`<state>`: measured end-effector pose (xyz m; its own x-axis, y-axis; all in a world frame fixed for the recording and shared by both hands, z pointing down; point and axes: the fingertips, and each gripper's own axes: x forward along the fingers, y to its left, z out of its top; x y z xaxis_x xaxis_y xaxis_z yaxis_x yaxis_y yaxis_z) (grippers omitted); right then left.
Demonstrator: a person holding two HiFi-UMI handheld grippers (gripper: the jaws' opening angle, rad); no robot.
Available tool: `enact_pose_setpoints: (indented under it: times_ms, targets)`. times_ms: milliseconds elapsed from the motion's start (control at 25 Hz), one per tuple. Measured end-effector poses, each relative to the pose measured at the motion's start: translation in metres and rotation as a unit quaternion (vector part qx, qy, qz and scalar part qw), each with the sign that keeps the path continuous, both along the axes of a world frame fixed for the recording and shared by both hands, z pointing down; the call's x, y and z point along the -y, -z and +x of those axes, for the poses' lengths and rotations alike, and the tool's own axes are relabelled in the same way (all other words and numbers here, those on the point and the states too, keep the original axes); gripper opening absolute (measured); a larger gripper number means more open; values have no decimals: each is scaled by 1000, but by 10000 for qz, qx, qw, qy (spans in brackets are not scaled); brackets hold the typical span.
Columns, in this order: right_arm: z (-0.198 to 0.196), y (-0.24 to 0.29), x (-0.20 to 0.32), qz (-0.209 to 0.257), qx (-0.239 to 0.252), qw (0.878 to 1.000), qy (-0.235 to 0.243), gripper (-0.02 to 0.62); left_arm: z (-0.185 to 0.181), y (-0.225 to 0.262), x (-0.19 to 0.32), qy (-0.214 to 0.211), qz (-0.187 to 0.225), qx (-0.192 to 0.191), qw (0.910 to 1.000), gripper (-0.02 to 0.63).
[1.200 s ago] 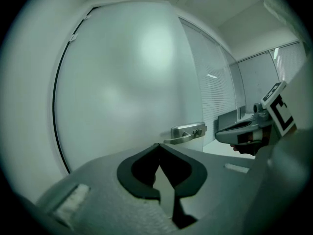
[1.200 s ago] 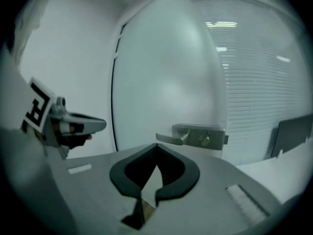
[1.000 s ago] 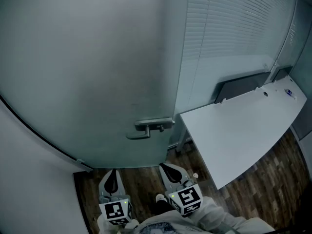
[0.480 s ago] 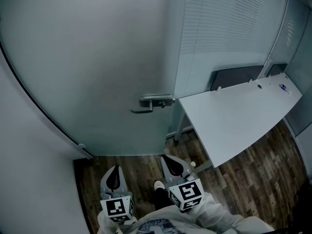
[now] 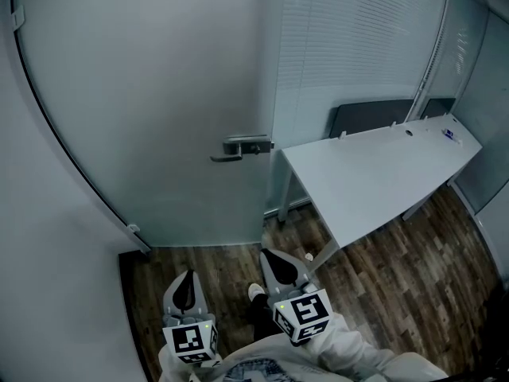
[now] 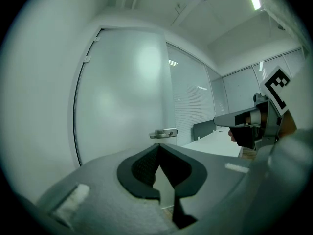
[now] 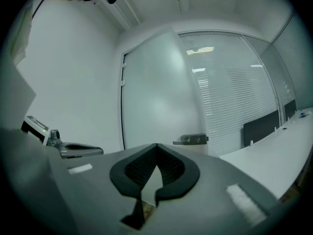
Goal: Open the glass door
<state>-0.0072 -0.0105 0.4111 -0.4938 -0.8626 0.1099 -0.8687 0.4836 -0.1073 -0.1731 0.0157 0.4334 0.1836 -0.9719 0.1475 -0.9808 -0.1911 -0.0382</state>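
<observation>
The frosted glass door (image 5: 151, 110) stands closed ahead, with a metal lever handle (image 5: 242, 147) near its right edge. The handle also shows in the left gripper view (image 6: 164, 133) and the right gripper view (image 7: 191, 140). My left gripper (image 5: 186, 277) and right gripper (image 5: 269, 255) are low in the head view, side by side over the wood floor, well short of the door. Both point toward it. In each gripper view the jaws meet at their tips, left gripper (image 6: 157, 146) and right gripper (image 7: 156, 145), with nothing between them.
A white desk (image 5: 374, 173) juts out just right of the door, with a dark panel (image 5: 370, 116) behind it. A glass wall with blinds (image 5: 358, 46) runs behind the desk. A white wall (image 5: 48, 237) closes the left side. A shoe (image 5: 256, 293) shows between the grippers.
The door and its handle have slid upward in the head view, and more wood floor now shows between the grippers and the door's foot. Both grippers stay shut and empty.
</observation>
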Motion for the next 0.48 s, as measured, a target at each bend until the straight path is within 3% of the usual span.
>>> enact_pose_setpoints:
  times_ms: [480]
  targets:
    - [25, -4, -64, -179, -224, 9994, -185, 5, 24, -8, -56, -186, -154, -152, 9996, 3]
